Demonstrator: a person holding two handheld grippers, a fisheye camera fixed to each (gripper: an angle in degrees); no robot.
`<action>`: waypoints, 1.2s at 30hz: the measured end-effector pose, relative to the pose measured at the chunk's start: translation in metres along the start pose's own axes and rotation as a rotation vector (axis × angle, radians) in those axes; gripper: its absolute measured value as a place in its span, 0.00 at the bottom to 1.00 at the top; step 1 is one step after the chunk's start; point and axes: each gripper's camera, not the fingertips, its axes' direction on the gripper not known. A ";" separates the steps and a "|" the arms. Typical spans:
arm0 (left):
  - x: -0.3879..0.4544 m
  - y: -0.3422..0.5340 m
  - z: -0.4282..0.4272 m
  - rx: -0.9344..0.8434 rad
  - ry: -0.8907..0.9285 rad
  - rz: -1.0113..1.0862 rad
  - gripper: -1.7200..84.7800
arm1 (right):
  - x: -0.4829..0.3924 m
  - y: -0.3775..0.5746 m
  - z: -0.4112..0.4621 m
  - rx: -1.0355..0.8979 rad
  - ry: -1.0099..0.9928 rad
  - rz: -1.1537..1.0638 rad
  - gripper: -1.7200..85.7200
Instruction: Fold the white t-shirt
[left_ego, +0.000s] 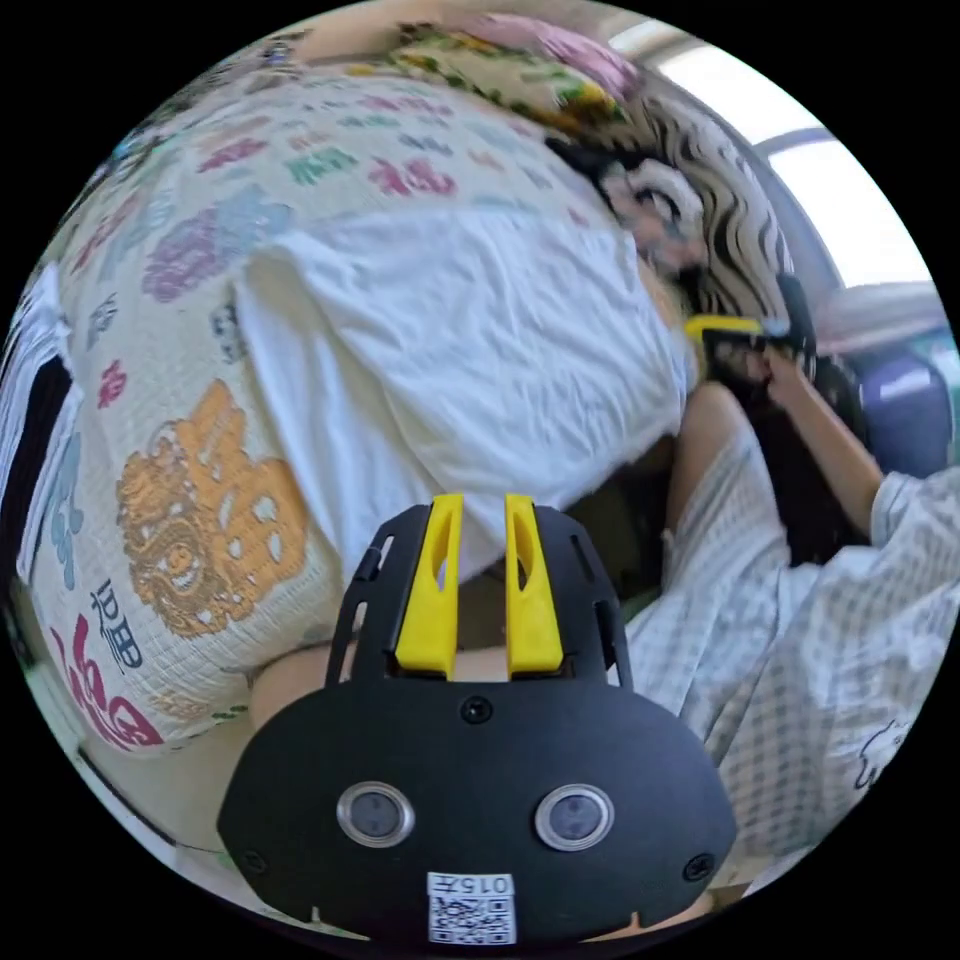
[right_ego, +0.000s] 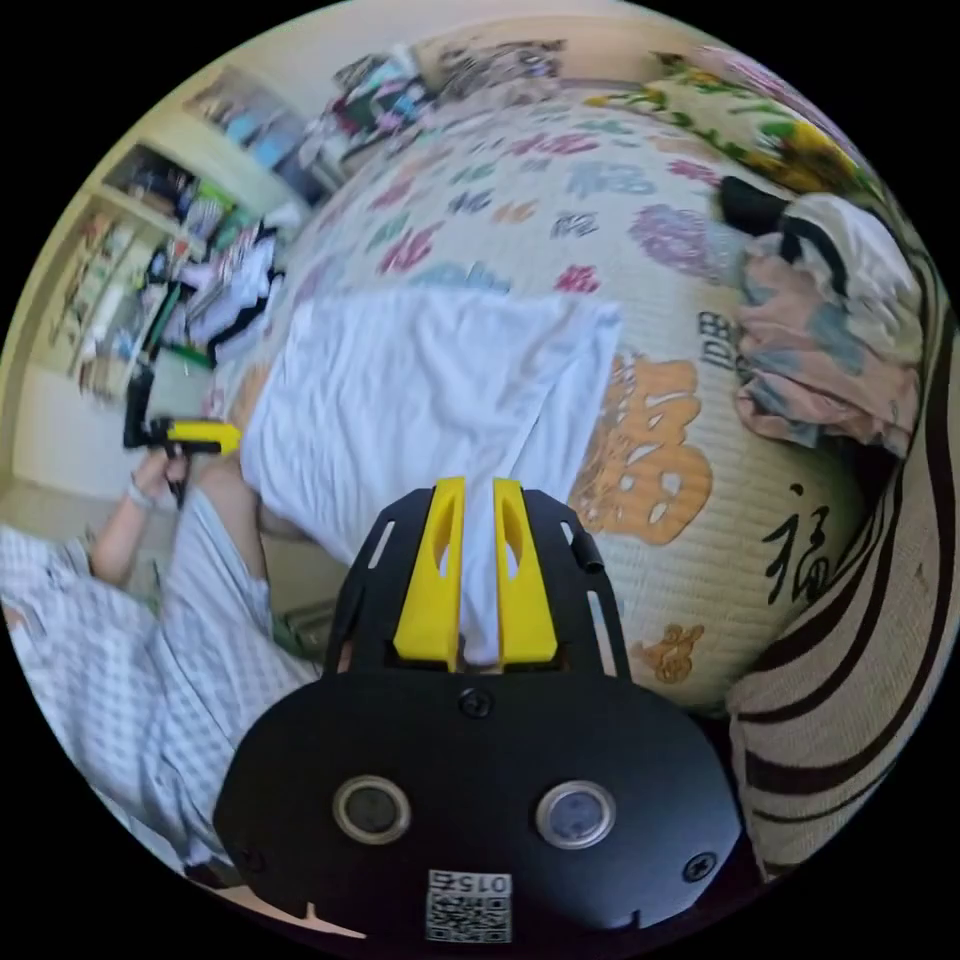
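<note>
The white t-shirt (left_ego: 450, 360) (right_ego: 420, 390) lies spread as a rough rectangle on a bed mat (left_ego: 200, 520) (right_ego: 650, 470) printed with coloured characters. Its near edge hangs over the side of the bed. In the left gripper view, my left gripper (left_ego: 480, 505) has its yellow jaws close together at that edge, with white cloth between the tips. My right gripper (right_ego: 475, 490) is shut on a strip of the shirt that runs down between its jaws. Each gripper also appears in the other's view, hand-held at a near corner: the right gripper (left_ego: 735, 335) and the left gripper (right_ego: 195, 437).
A person in a checked garment (left_ego: 790, 650) (right_ego: 130, 660) stands against the bedside. A heap of clothes (right_ego: 830, 320) lies on the mat past the shirt, with a striped cushion (right_ego: 850, 700) beside it. Floral bedding (right_ego: 760, 110) and cluttered shelves (right_ego: 170, 240) sit further off.
</note>
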 end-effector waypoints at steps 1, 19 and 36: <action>-0.021 -0.007 -0.014 0.110 0.028 -0.084 0.13 | 0.017 -0.013 -0.004 0.068 -0.035 0.072 0.10; -0.175 -0.016 0.013 0.293 0.238 -0.517 0.04 | 0.091 -0.094 0.082 0.107 -0.200 0.405 0.02; -0.108 0.151 -0.008 -0.179 0.053 -0.229 0.13 | -0.195 -0.164 0.155 -0.016 0.005 -0.291 0.09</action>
